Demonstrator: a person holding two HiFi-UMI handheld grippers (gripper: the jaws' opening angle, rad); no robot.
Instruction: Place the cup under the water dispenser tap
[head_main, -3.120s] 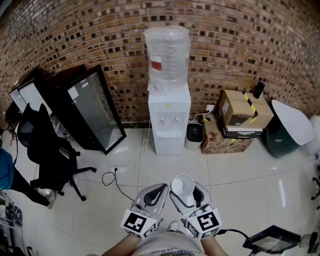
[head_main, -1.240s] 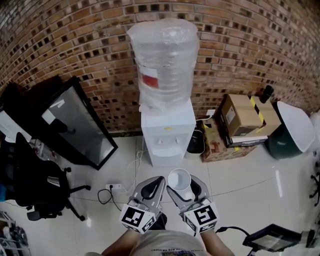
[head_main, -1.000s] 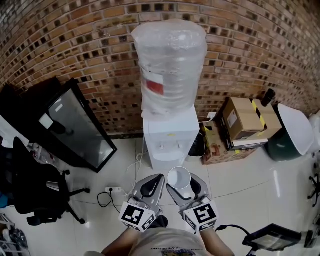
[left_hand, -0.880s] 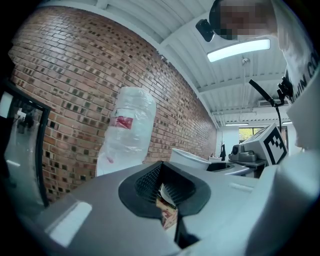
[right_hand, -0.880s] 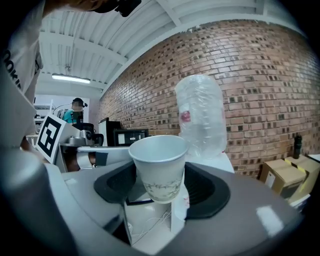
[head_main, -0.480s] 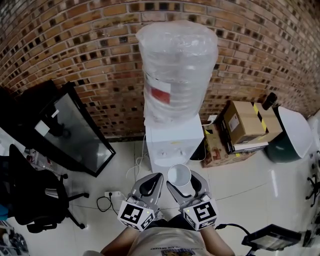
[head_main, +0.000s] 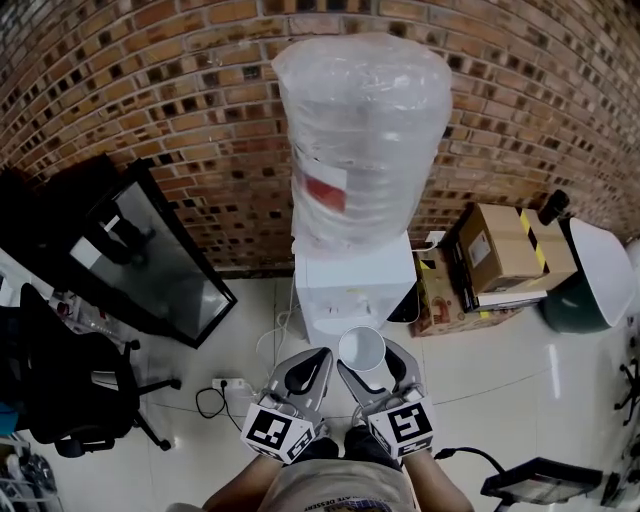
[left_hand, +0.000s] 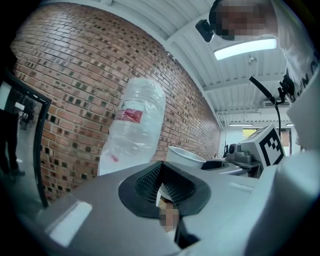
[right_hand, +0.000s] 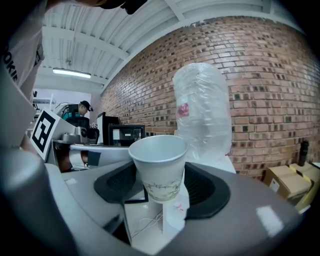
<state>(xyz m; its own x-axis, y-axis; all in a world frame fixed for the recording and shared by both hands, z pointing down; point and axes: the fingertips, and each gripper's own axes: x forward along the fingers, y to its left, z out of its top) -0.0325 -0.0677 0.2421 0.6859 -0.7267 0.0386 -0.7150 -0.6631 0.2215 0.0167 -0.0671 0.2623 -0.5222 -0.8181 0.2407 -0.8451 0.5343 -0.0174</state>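
A white paper cup (head_main: 362, 349) with a faint print stands upright between the jaws of my right gripper (head_main: 373, 360), which is shut on it. In the right gripper view the cup (right_hand: 159, 167) fills the middle, with the dispenser's clear bottle (right_hand: 202, 110) behind it. The white water dispenser (head_main: 355, 285) stands against the brick wall, directly beyond the cup. My left gripper (head_main: 300, 375) is beside the right one, shut and holding nothing. In the left gripper view the gripper (left_hand: 162, 182) has the cup's rim (left_hand: 185, 156) just to its right.
A black-framed glass panel (head_main: 150, 250) leans on the wall to the left, with an office chair (head_main: 60, 390) near it. Cardboard boxes (head_main: 500, 255) and a green bin (head_main: 590, 280) stand right of the dispenser. A power strip and cable (head_main: 225, 385) lie on the tiled floor.
Both grippers and the cup have come closer to the dispenser, which now looms larger just beyond the cup. The grip on the cup is unchanged.
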